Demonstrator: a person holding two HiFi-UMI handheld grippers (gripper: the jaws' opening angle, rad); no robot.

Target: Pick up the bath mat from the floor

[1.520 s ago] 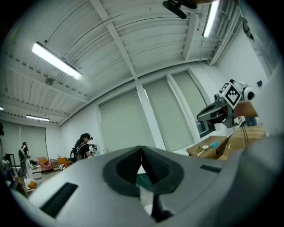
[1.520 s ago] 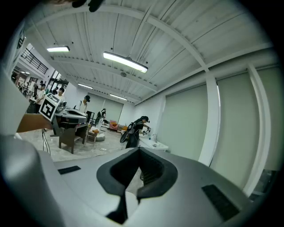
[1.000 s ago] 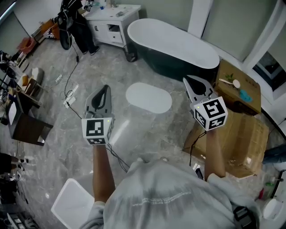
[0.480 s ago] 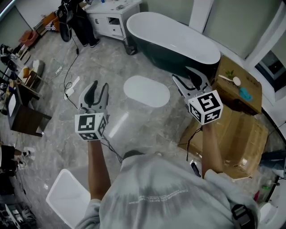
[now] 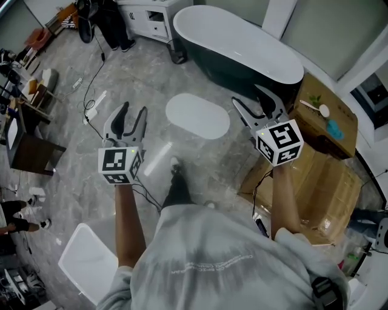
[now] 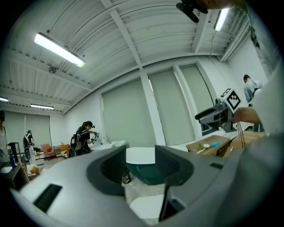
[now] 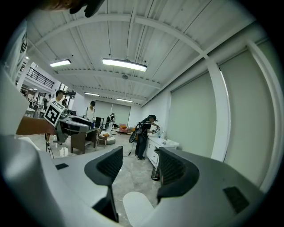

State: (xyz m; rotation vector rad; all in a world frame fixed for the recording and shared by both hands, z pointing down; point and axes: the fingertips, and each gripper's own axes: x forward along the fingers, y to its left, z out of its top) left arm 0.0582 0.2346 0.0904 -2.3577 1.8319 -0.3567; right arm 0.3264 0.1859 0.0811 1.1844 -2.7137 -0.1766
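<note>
A white oval bath mat (image 5: 197, 115) lies flat on the grey marble floor in front of a dark bathtub (image 5: 239, 51). My left gripper (image 5: 130, 116) hovers left of the mat, jaws apart and empty; they have just been opening. My right gripper (image 5: 257, 103) hangs right of the mat near the tub, jaws spread wider with nothing between them, also just opening. In the left gripper view the mat (image 6: 144, 205) shows low between the jaws, the tub (image 6: 148, 170) beyond. In the right gripper view the mat (image 7: 135, 205) lies below the jaws.
Cardboard boxes (image 5: 324, 115) stand at the right beside the tub. A white cabinet (image 5: 153, 11) with a person (image 5: 112, 21) is at the back left. Cables (image 5: 91, 103) trail across the floor on the left. A white stool (image 5: 85, 260) sits near my left elbow.
Both grippers have gone from shut to open and sunk toward the floor. The mat and tub have shifted up in the head view as I step forward; my foot now shows below the mat.
</note>
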